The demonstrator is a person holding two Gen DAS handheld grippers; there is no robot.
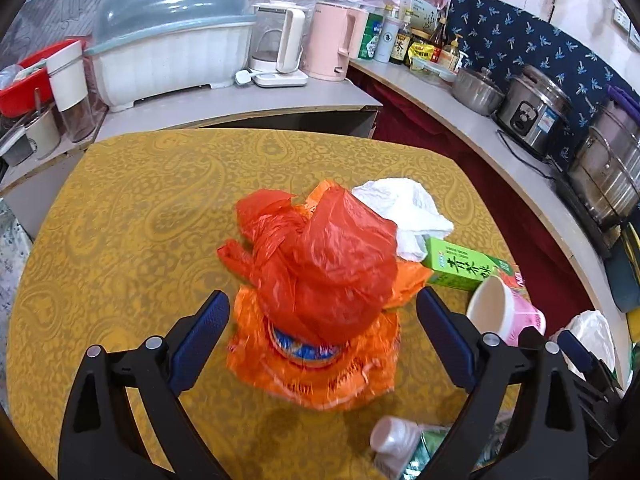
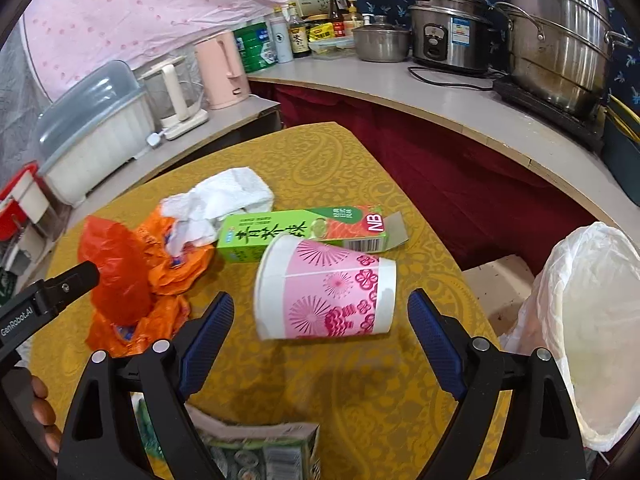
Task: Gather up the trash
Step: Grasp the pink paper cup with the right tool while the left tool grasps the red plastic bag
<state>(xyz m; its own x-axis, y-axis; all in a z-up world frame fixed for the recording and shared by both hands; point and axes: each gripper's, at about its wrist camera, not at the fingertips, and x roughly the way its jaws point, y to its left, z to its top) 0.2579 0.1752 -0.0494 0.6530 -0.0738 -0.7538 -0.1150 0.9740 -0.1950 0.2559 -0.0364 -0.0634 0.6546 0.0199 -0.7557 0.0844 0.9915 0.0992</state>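
On the yellow table point(image 1: 132, 208) lies a heap of red and orange plastic bags point(image 1: 320, 292). My left gripper point(image 1: 322, 340) is open, its jaws on either side of the heap's near part, not closed on it. A crumpled white tissue point(image 1: 408, 212), a green carton point(image 1: 464, 264) and a pink paper cup point(image 1: 504, 312) lie to the right. In the right wrist view the cup point(image 2: 328, 292) lies on its side just ahead of my open, empty right gripper point(image 2: 320, 344). The carton point(image 2: 304, 232), tissue point(image 2: 224, 200) and bags point(image 2: 132, 280) lie behind and left.
A white-lined trash bin point(image 2: 588, 332) stands off the table's right edge. A small bottle point(image 1: 392, 440) and a green packet point(image 2: 256, 452) lie at the table's near edge. Counters behind hold kettles point(image 1: 332, 44), a dish rack point(image 1: 168, 48), a rice cooker point(image 2: 448, 32) and steel pots point(image 2: 560, 36).
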